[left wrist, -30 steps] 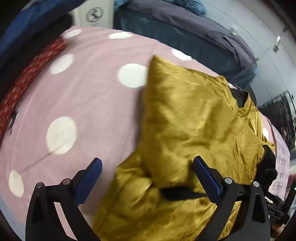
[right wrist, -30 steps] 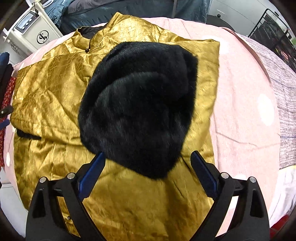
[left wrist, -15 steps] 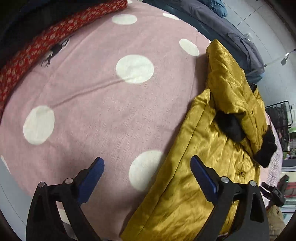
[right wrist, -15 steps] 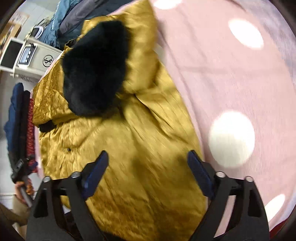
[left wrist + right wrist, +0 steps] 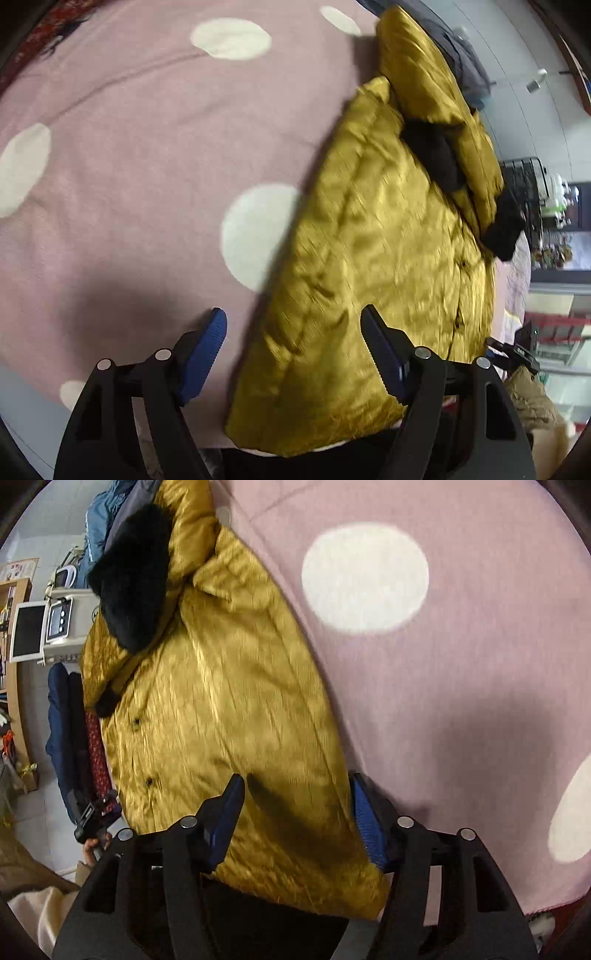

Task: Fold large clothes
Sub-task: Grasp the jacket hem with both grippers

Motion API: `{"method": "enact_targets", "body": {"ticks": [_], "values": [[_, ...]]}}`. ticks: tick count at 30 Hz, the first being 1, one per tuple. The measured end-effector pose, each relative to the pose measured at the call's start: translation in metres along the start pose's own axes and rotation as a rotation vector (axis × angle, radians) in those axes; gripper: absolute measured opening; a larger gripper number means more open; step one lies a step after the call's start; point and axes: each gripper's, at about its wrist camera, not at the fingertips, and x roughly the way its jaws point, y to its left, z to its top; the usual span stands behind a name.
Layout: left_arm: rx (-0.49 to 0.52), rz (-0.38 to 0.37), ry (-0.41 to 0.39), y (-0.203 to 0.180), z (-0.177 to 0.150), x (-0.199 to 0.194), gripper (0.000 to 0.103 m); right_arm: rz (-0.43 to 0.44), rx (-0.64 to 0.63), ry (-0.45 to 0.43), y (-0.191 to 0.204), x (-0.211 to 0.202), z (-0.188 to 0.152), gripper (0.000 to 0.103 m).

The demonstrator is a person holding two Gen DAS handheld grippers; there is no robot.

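Coat point(image 5: 373, 258), gold with black fur point(image 5: 133, 576), lies on the pink spotted blanket point(image 5: 147, 147), sides folded in; the bottom end still needs folding up. Left gripper point(image 5: 293, 347) and right gripper point(image 5: 297, 810) are closing over its bottom corners, not pinching yet. Only the right view shows the buttons point(image 5: 136, 722).

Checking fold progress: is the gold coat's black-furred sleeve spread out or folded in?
Folded in. The black fur cuff lies across the gold coat's chest, not out on the pink polka-dot blanket.
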Motion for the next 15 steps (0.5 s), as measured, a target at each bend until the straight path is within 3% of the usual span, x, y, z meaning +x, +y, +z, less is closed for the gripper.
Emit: {"method": "enact_targets", "body": {"ticks": [5,8,11,13,15], "values": [[0.081,0.007,0.097,-0.009,-0.02,0.017,0.069,0.023,0.007,0.029,-0.004,0.011,-0.026,0.057],[0.091,0.015,0.099,-0.009,-0.025,0.018,0.064,0.037,0.021,0.046,-0.006,0.011,-0.033,0.055],[0.071,-0.002,0.114,-0.009,-0.024,0.019,0.04,0.05,0.006,0.084,-0.001,0.015,-0.038,0.041],[0.09,-0.012,0.126,-0.015,-0.02,0.02,0.03,0.06,-0.008,0.112,0.003,0.02,-0.04,0.038],[0.106,0.002,0.151,-0.028,-0.016,0.025,0.029,0.053,-0.025,0.13,0.01,0.025,-0.041,0.038]]}}
